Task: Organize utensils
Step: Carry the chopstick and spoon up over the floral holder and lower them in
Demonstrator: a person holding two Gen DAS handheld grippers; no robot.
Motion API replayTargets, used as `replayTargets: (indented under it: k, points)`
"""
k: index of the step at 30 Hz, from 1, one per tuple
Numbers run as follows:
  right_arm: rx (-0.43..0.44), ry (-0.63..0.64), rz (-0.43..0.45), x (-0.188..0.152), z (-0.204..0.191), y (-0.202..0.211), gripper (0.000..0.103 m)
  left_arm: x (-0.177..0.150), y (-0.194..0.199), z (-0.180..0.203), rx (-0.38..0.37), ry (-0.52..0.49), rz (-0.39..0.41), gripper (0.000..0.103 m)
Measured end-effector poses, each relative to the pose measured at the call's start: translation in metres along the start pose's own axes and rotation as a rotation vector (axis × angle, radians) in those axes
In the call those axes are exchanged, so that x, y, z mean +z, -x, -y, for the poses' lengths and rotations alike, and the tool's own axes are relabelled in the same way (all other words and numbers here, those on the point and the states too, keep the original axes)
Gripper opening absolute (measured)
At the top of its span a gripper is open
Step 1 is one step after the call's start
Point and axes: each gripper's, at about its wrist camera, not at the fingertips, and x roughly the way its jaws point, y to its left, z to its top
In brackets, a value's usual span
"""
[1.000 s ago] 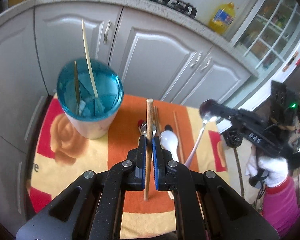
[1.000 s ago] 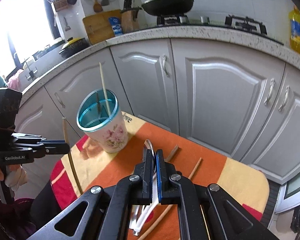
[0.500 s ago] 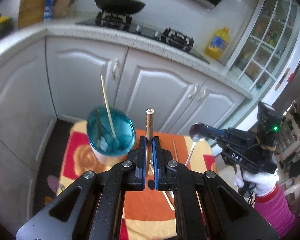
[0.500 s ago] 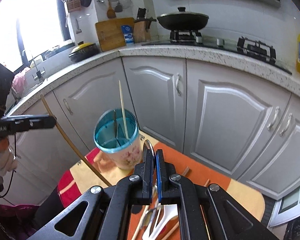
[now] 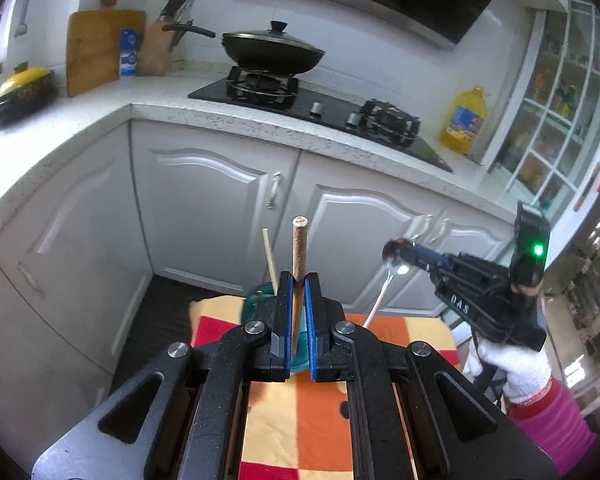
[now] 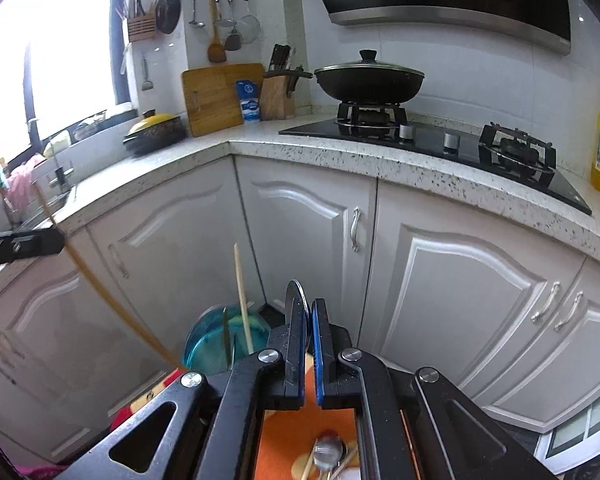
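Note:
My left gripper (image 5: 299, 280) is shut on a brown wooden chopstick (image 5: 299, 246) that sticks up past its blue pads; the right wrist view shows the stick (image 6: 100, 292) slanting down from that gripper (image 6: 24, 245). My right gripper (image 6: 308, 306) is shut on a metal spoon (image 6: 297, 294), seen edge-on. In the left wrist view the spoon (image 5: 382, 294) hangs handle-down from the right gripper (image 5: 410, 251). The blue cup (image 6: 220, 342) stands below and between both grippers with a pale chopstick (image 6: 242, 300) upright in it. In the left wrist view the cup (image 5: 256, 292) is mostly hidden.
An orange and yellow cloth (image 5: 404, 334) covers the small table. Under my right gripper lie a metal spoon (image 6: 327, 450) and chopsticks. White cabinets (image 6: 460, 280) and a counter with a stove and wok (image 6: 370, 80) stand close behind. A white-gloved hand (image 5: 514, 366) holds the right gripper.
Both grippers have risen with the chopstick and the spoon still held. The cup and cloth have dropped low in both views, and the counter and stove have come into sight.

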Motion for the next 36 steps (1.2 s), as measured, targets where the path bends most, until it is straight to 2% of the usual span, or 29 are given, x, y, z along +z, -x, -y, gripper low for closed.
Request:
replayTargets:
  k: [7,15,22,29,33,36]
  points:
    - [-0.053,0.038,-0.003,0.016,-0.006,-0.044,0.003,0.001,-0.039,-0.015,0.049,0.006,-0.038,0.004]
    - [-0.082,0.112,-0.029,0.01,-0.015,-0.085,0.003,-0.01,-0.081,-0.023,0.068,0.025,-0.107,0.004]
    - [-0.041,0.154,-0.068,-0.006,-0.029,-0.104,0.003,-0.023,-0.109,-0.02,0.073,0.027,-0.151,0.004]
    - [0.036,0.178,-0.169,-0.031,-0.039,-0.118,0.004,-0.03,-0.124,-0.017,0.088,0.028,-0.154,0.004]
    - [0.089,0.159,-0.226,-0.041,-0.039,-0.124,0.006,-0.029,-0.125,-0.017,0.08,0.035,-0.155,0.004]
    - [0.129,0.121,-0.231,-0.043,-0.034,-0.122,0.007,-0.03,-0.124,-0.017,0.071,0.046,-0.161,0.004]
